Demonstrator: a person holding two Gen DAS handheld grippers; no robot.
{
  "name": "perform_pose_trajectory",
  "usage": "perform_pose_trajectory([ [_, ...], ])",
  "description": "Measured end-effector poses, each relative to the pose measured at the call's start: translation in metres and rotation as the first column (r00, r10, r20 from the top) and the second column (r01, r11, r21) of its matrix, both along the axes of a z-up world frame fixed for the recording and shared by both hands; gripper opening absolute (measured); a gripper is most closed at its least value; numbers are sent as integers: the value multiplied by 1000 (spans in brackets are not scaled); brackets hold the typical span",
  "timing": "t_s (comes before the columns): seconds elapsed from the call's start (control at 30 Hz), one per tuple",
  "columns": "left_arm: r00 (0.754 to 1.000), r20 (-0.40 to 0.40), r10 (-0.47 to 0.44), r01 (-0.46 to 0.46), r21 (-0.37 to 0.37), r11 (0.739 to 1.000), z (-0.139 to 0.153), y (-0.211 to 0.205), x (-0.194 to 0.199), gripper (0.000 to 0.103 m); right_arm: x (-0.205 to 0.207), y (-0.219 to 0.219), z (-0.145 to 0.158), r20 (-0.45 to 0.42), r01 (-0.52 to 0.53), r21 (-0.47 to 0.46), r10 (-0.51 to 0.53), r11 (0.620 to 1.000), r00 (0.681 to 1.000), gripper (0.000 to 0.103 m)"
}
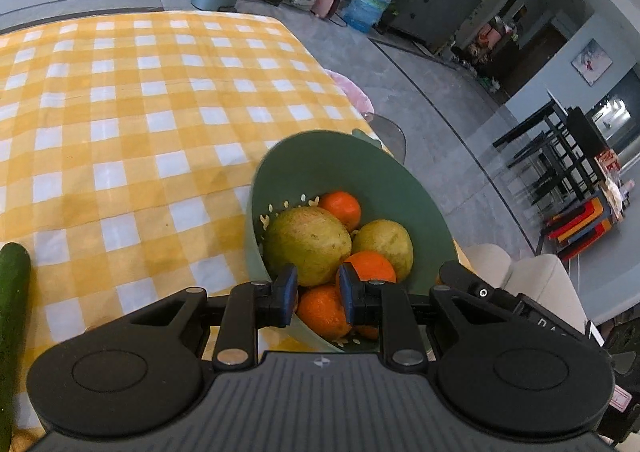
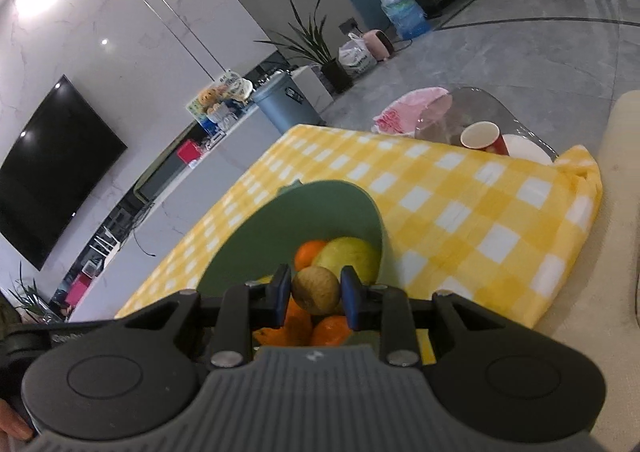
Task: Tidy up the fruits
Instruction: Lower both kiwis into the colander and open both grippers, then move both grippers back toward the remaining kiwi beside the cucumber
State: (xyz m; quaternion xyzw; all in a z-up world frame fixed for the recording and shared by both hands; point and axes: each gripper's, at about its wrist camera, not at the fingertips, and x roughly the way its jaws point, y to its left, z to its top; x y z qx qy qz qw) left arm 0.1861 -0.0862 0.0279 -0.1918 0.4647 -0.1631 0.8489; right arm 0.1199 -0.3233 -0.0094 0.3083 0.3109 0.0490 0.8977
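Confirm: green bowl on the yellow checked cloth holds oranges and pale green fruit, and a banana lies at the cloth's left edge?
Not quite. The long thing at the left edge is a cucumber, dark green, not a banana; the left wrist view shows it. The rest holds: the green bowl sits on the yellow checked cloth with oranges and pale green fruit inside.

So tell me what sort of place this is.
Most likely a home living and dining room: a wall-mounted TV, a table under a yellow checked tablecloth, potted plants and a water jug on the floor.
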Motion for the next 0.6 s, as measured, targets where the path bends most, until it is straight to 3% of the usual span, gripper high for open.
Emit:
perform_pose_trajectory([
  [0.1,1000,6,10,-10,-12,1000,4,6,-4,26,0,-1,1,0,5,-1,-5,1000,1000,25],
  [0.2,1000,10,22,-22,-19,1000,8,12,-8,31,0,0,4,0,23,-17,-23,1000,1000,32],
  [0.6,998,-12,69,-69,-24,997,14,38,-35,33,-9,13,22,25,10,-55,-9,998,1000,32],
])
